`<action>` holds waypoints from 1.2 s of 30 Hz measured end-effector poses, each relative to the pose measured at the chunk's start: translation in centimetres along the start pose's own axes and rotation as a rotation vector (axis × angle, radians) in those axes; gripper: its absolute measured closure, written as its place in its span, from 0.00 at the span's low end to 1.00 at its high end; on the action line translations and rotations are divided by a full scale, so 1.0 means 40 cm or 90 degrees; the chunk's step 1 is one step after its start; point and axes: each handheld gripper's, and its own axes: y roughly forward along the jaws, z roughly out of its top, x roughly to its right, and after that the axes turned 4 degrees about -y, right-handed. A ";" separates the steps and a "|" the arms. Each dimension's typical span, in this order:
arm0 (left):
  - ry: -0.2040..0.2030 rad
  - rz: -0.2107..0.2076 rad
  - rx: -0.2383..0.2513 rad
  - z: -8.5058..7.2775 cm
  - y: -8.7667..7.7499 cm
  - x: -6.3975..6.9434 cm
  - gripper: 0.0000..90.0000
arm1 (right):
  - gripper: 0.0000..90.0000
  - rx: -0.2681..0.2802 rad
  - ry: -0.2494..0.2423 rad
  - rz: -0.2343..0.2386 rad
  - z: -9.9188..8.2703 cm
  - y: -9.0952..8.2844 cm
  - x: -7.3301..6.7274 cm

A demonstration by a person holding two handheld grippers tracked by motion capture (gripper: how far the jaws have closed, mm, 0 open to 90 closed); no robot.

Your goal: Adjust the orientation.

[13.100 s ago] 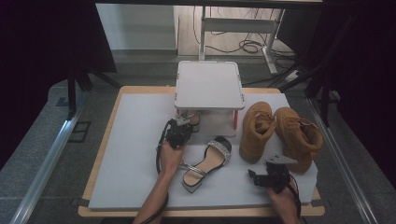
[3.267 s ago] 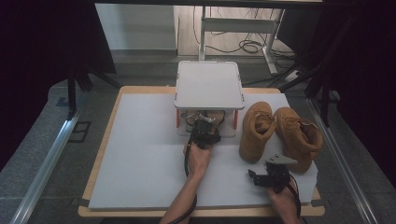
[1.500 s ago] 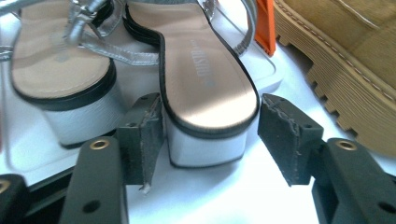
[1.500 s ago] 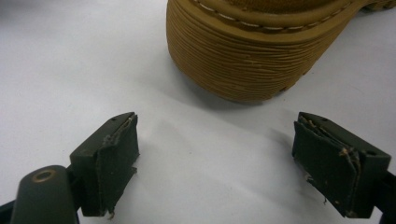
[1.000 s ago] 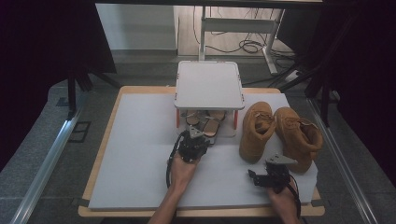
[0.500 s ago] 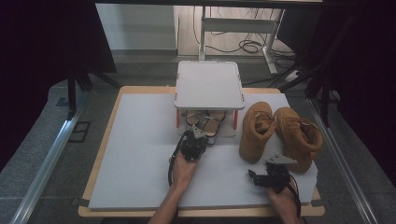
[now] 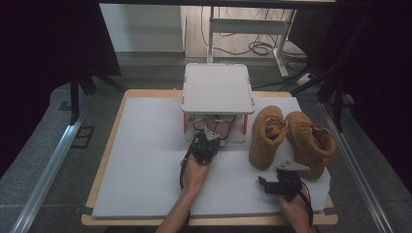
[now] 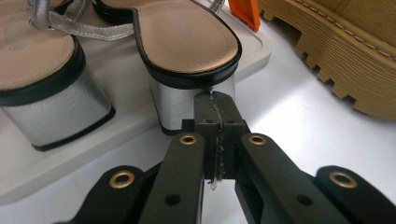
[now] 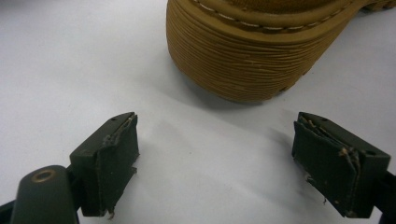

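Nearest the person, the right gripper (image 7: 283,185) is resting on the white table (image 7: 145,160) just short of the boots, its jaws spread wide with nothing between them; in the right gripper view a tan boot sole (image 9: 252,56) is sitting just beyond the tips.

A little farther out, the left gripper (image 7: 206,145) is backing away from the small shelf (image 7: 217,87). Its jaws have just been closing and are now pressed together on nothing, the tips almost touching the silver heel of the nearer sandal (image 8: 187,42). Seconds ago that sandal was being carried in; now both sandals are sitting side by side on the shelf's lower tray (image 8: 56,158), the second sandal (image 8: 37,60) beside the first.

So the sandal pair is looking stowed. Beyond and to the right, the two boots (image 7: 291,138) are waiting on the table, probably next.
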 end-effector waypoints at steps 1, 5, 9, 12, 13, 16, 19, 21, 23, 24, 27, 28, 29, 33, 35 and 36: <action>-0.001 0.000 0.002 0.001 0.003 0.000 1.00 | 0.16 0.000 0.000 0.000 0.000 0.000 0.000; 0.000 0.004 0.004 0.009 0.014 -0.003 1.00 | 0.16 0.000 0.000 0.000 0.000 0.000 0.000; -0.005 0.004 0.003 0.018 0.025 -0.007 1.00 | 0.16 0.000 0.000 0.000 0.000 0.000 0.000; -0.006 0.002 0.005 0.023 0.033 -0.008 1.00 | 0.16 0.000 0.000 0.000 0.000 0.000 0.000; -0.008 0.002 0.006 0.025 0.036 -0.008 1.00 | 0.16 0.000 -0.001 0.000 0.000 0.000 0.000; -0.005 0.006 0.006 0.030 0.043 -0.008 1.00 | 0.16 0.000 0.000 0.000 0.000 0.000 0.000; -0.005 0.008 0.004 0.036 0.049 -0.008 1.00 | 0.16 0.001 -0.001 0.000 0.000 0.000 0.000; -0.005 0.007 0.004 0.040 0.054 -0.008 1.00 | 0.16 0.001 -0.001 0.000 0.000 0.000 0.000; -0.006 0.006 0.006 0.042 0.059 -0.006 1.00 | 0.16 0.001 -0.001 0.000 0.000 0.000 0.000; -0.005 0.005 0.005 0.044 0.061 -0.005 1.00 | 0.16 0.001 0.000 0.000 0.000 0.000 0.000; -0.004 0.006 0.006 0.048 0.066 -0.003 1.00 | 0.16 0.000 0.000 0.001 0.000 0.000 0.000; -0.004 0.005 0.007 0.049 0.068 -0.002 1.00 | 0.16 0.001 -0.001 0.000 0.000 0.000 0.000; -0.004 0.006 0.006 0.050 0.069 -0.002 1.00 | 0.16 0.000 0.000 0.001 0.000 0.000 0.000; -0.006 0.006 0.007 0.056 0.077 -0.002 1.00 | 0.16 0.001 -0.001 0.000 0.000 0.000 0.000; -0.006 0.007 0.007 0.059 0.081 -0.001 1.00 | 0.16 0.001 -0.001 0.001 0.000 0.000 0.000; -0.007 0.007 0.006 0.060 0.083 -0.001 1.00 | 0.16 0.001 -0.001 0.001 0.000 0.000 0.000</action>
